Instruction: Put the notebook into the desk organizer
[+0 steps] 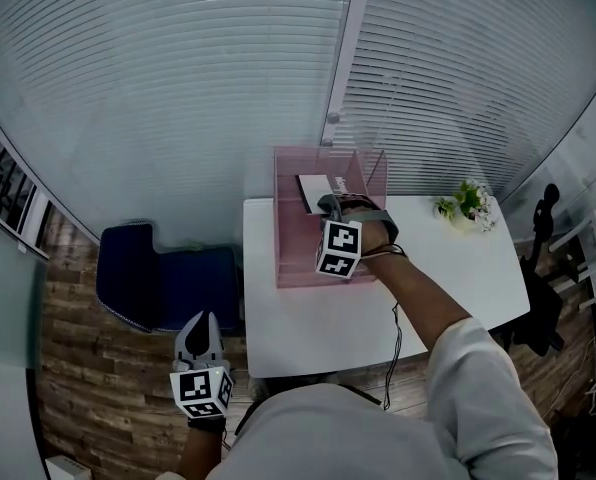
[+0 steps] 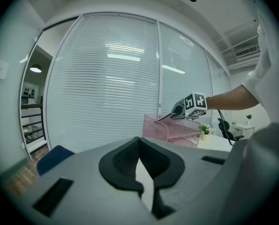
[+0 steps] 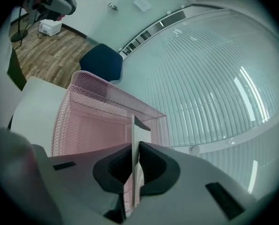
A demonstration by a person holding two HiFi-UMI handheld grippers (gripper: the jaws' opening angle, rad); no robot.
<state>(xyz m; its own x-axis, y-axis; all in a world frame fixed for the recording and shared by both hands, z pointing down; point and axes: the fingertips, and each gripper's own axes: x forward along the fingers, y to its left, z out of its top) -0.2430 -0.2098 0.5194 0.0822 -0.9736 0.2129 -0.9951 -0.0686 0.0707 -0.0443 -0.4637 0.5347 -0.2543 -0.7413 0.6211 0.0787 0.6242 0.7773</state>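
A pink mesh desk organizer (image 1: 288, 258) stands at the back of the white table (image 1: 308, 323). My right gripper (image 1: 328, 206) reaches over it, shut on the white notebook (image 1: 315, 187), whose far end sits inside the pink walls. In the right gripper view the notebook (image 3: 133, 135) shows edge-on between the pads of the right gripper (image 3: 135, 172), with the organizer (image 3: 83, 121) just beyond. My left gripper (image 1: 200, 320) hangs off the table's left front, over the wooden floor. Its jaws (image 2: 140, 172) meet with nothing in them. From there the organizer (image 2: 170, 128) and the right gripper (image 2: 177, 110) show far off.
A dark blue chair (image 1: 168, 283) stands left of the table. A small potted plant (image 1: 466, 206) is on the table's back right corner. Window blinds (image 1: 178, 88) run close behind the organizer. A black chair (image 1: 543, 303) stands to the right, and a thin cable (image 1: 393, 343) hangs from the right arm.
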